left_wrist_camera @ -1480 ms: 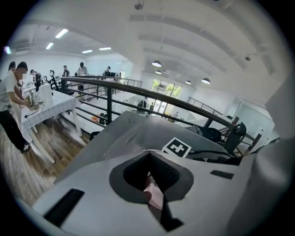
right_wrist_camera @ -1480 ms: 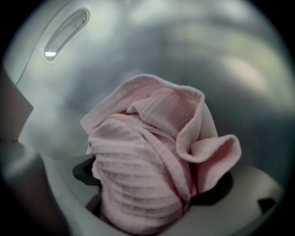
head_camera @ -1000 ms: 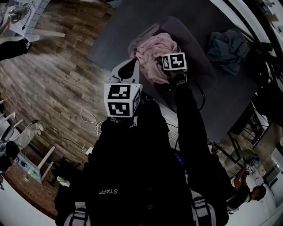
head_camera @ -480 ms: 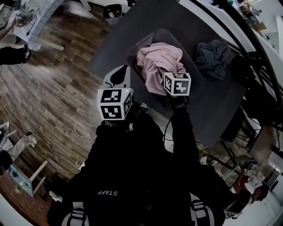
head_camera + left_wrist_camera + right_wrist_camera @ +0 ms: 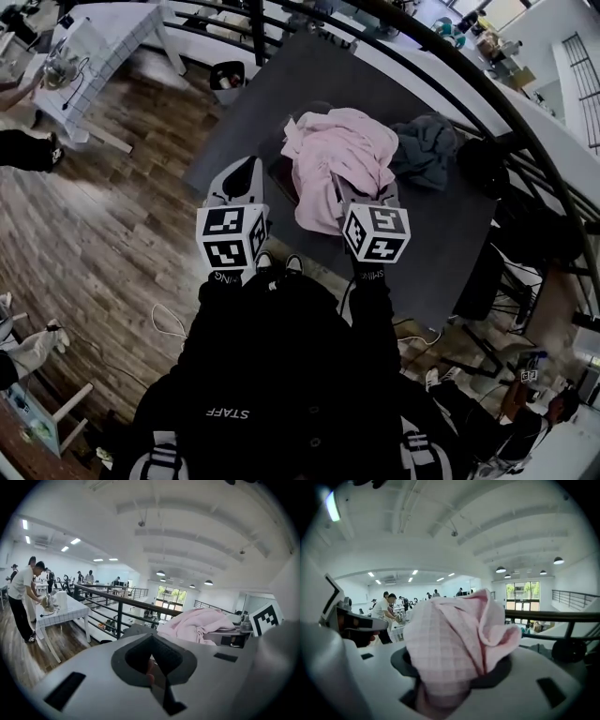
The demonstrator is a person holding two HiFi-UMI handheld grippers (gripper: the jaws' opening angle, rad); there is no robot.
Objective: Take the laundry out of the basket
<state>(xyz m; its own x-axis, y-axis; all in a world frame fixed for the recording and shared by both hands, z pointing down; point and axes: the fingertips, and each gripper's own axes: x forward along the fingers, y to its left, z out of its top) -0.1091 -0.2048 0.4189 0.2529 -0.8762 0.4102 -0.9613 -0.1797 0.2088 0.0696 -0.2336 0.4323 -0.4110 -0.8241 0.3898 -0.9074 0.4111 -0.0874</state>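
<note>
My right gripper (image 5: 364,204) is shut on a pink checked cloth (image 5: 337,164), which bunches up between its jaws in the right gripper view (image 5: 454,634). The cloth is raised, and its folds drape over the dark basket (image 5: 278,178) on the grey table (image 5: 441,234), hiding most of the basket. To the left of the cloth, my left gripper (image 5: 249,169) is held up with its tips together and nothing between them. In the left gripper view (image 5: 151,638) the pink cloth (image 5: 197,623) shows off to the right. A dark blue-grey garment (image 5: 427,152) lies on the table right of the basket.
A black railing (image 5: 525,159) curves round the far side of the table. A white table (image 5: 94,42) stands on the wood floor at the upper left, with people beside it (image 5: 23,597). A white cable (image 5: 169,319) lies on the floor near my feet.
Both grippers have risen toward the head camera, the right one much more. The pink cloth has come up out of the basket with the right gripper and now spreads wider over it.
</note>
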